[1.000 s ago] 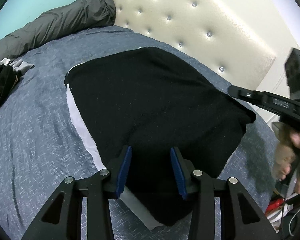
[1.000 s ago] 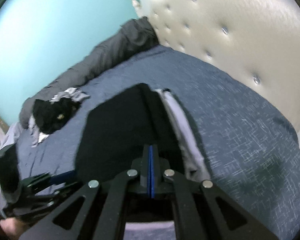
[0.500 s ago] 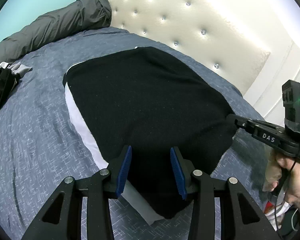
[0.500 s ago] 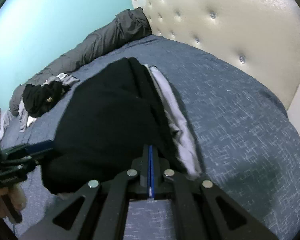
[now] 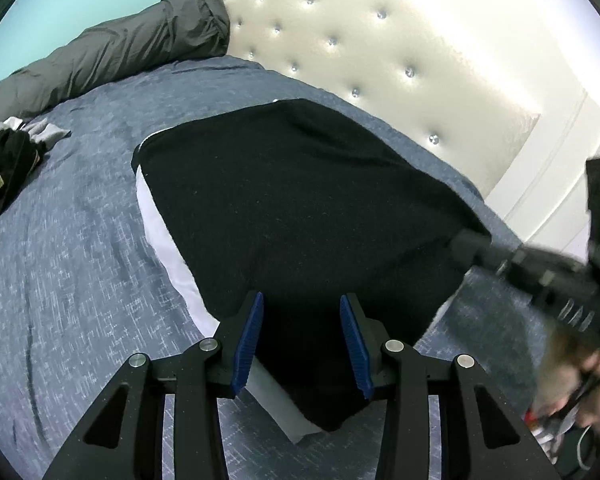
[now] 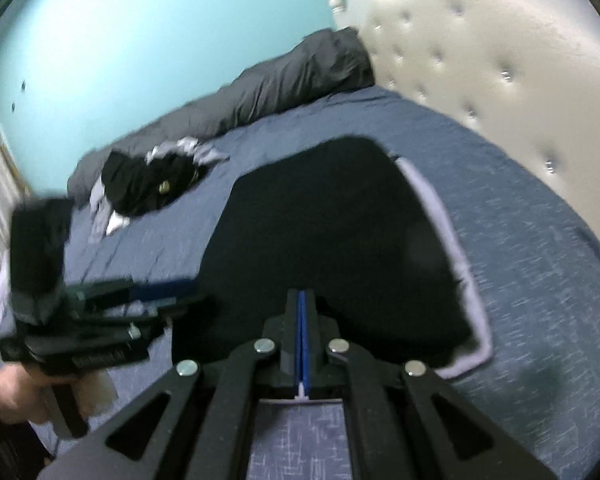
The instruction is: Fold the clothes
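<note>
Now the black garment (image 5: 292, 216) lies flat on the bed (image 5: 60, 264). Right tool (image 6: 302, 344), clamped shut, pinches its near edge; left tool (image 5: 300, 340) hovers partly open, empty. Draw that edge over evenly, keeping corners aligned.

home bedrm | bed (image 5: 60, 280) (blue cover) | tufted headboard (image 5: 380, 52) | teal wall (image 6: 140, 40)

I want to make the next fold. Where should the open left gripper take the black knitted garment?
Probably the near corner of the black knitted garment, coming from the bed's near edge: it lies just below the open left gripper, thin enough to pinch.
</note>
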`<state>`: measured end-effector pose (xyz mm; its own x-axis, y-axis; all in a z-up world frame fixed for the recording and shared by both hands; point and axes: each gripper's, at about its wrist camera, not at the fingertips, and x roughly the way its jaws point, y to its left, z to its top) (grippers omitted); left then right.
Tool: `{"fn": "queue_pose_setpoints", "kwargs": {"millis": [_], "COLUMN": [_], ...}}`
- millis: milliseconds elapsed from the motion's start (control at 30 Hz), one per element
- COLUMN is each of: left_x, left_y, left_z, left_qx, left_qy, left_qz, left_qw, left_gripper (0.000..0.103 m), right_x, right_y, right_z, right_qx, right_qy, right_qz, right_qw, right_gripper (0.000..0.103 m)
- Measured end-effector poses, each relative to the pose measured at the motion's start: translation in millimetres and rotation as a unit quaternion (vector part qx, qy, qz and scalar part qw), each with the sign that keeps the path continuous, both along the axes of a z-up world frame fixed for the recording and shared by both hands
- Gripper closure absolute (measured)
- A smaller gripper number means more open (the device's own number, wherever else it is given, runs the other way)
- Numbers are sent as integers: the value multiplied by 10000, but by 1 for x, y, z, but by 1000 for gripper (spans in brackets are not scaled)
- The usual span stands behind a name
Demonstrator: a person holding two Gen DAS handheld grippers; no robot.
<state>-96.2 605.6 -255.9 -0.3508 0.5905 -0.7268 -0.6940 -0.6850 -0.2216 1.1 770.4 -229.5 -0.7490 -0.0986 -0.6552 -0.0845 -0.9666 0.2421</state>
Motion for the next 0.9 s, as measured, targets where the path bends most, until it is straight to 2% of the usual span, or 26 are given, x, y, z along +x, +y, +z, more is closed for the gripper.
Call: {"fn": "queue_pose_setpoints", "kwargs": {"millis": [267, 433, 633, 833, 900], "left_x": [4, 5, 4, 2, 2], "left_y": [0, 0, -1, -3, -4], "left_z": [-3, -3, -1, 0, 1], "left_qx": [-59, -66, -98, -76, -78], "left_qy": [110, 106, 87, 35, 33], "left_qz": [-181, -183, -197, -154, -154], "left_qw": [9998, 9998, 9997, 9998, 9998], "left_gripper": [60, 60, 60, 60, 60], "right_x": [1, 3, 27, 28, 24], "right_y": [41, 48, 66, 60, 55], "right_z": [-28, -29, -14, 20, 24], "right_qx": [-128, -215, -385, -408, -461], "right_qy": [-292, -285, -118, 453, 530], "right_qz": [-792, -924, -1215, -1123, -1037], "right_qw": [9963, 9951, 9918, 9918, 9921], "right_gripper": [103, 103, 103, 103, 103]}}
